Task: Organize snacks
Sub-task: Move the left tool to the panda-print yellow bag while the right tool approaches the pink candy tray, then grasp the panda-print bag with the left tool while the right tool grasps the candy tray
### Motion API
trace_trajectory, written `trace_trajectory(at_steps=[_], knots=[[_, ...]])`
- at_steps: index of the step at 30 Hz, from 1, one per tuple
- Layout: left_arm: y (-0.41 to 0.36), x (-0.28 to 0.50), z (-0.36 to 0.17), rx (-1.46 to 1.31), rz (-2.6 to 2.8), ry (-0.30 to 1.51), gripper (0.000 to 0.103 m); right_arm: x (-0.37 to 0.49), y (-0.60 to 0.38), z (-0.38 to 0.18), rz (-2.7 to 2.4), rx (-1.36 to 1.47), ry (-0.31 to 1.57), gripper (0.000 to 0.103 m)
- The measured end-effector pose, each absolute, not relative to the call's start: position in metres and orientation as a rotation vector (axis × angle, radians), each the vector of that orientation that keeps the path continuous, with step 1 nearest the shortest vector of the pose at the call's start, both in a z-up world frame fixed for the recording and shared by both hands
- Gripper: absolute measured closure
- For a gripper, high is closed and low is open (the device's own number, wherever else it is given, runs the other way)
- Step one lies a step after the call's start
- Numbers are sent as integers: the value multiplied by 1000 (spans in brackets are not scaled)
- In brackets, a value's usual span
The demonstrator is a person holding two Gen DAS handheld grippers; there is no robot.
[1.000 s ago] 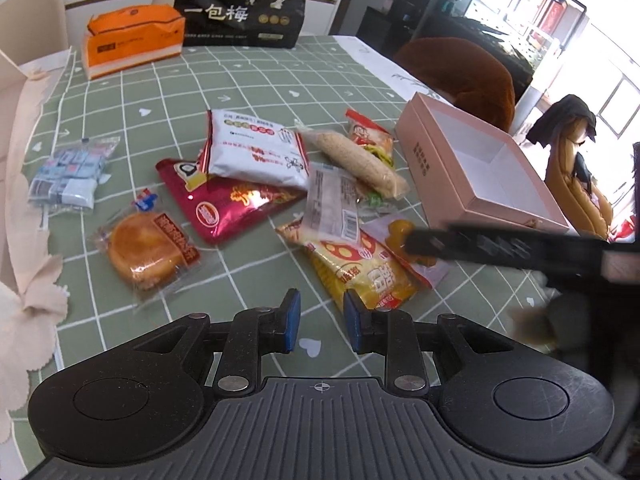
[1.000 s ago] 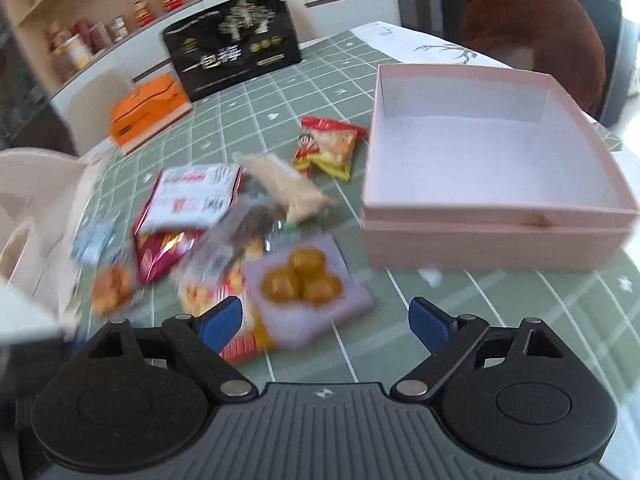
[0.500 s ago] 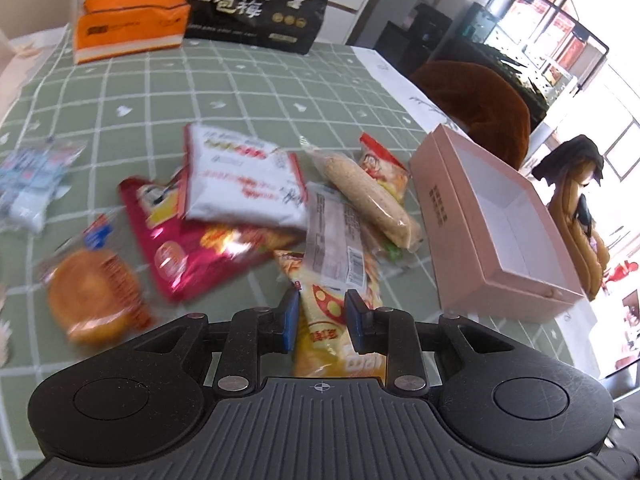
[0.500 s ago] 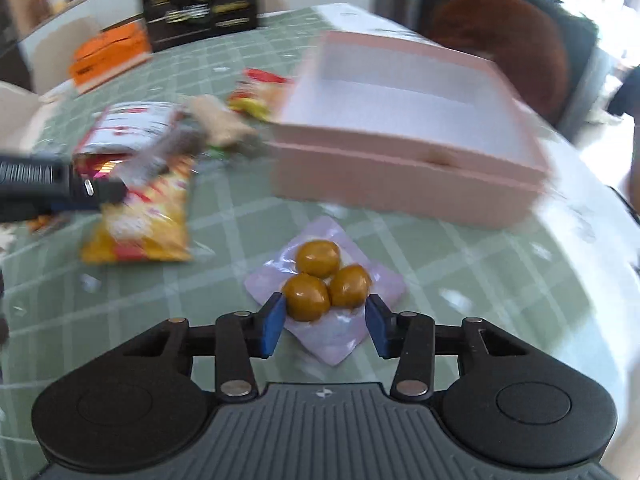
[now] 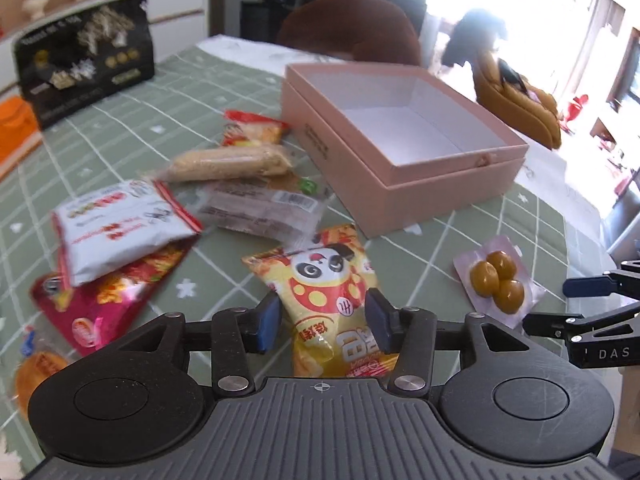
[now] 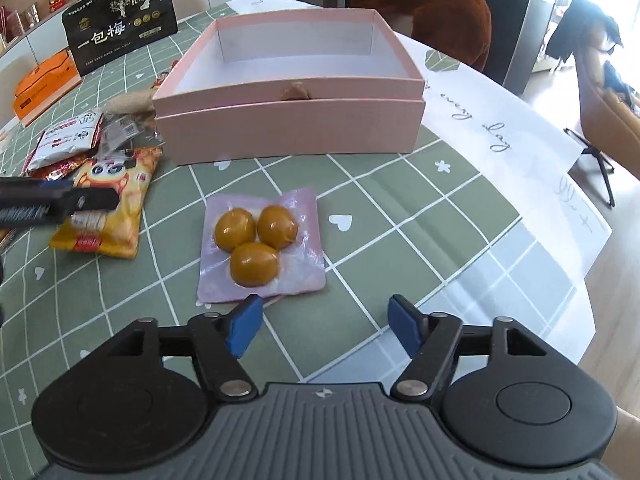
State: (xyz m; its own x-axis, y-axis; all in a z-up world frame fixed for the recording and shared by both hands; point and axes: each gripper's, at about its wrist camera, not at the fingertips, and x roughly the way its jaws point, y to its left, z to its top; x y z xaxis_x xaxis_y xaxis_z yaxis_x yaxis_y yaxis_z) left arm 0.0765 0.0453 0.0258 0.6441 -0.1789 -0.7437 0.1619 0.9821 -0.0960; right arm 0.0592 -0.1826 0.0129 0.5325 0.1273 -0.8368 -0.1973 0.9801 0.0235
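An empty pink box (image 5: 404, 136) stands open on the green checked table; it also shows in the right wrist view (image 6: 288, 92). My left gripper (image 5: 322, 322) is open, its pads either side of a yellow panda snack bag (image 5: 328, 300), also in the right wrist view (image 6: 108, 204). My right gripper (image 6: 324, 326) is open and empty, just short of a lilac pack of three brown eggs (image 6: 260, 240); the pack also shows in the left wrist view (image 5: 496, 280), beside the right gripper's fingers (image 5: 588, 286).
Left of the box lie a white packet (image 5: 116, 220), a red bag (image 5: 104, 300), a clear-wrapped bar (image 5: 260, 208), a sesame roll (image 5: 228, 164) and a red-yellow snack (image 5: 252, 128). A black gift bag (image 6: 120, 20) and orange box (image 6: 40, 84) stand at the back. A brown chair (image 6: 424, 4) is behind the box.
The left gripper opened and moved over the yellow panda bag. The right gripper opened wider and drew back a little from the egg pack.
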Motion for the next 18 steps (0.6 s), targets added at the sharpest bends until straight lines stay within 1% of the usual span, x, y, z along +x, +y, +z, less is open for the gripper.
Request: trace_trajectory(at_steps=[5,9,12,13,15,17,18], knots=[[57,75,39,-189,-90,836,54,57,-179,12,200,-62,971,30],[29,97,35,-88,-56,932,54,55,-181,11,208,-55,958,28],[10,108,29,-37,-53,950,53,54,-185,13,217,-60,981,28],[6,109,27,-43,-51,947,51,54,-186,12,227,-62,980,27],[1,109,23,-60,-49,951,44,53,-187,11,230,-79,975,25],[0,111,16,-64,-46,959,39,52,-184,10,249,-105,971,21],[-3,113,14,-51,-42,952,37,52,-184,10,267,-114,965,21]])
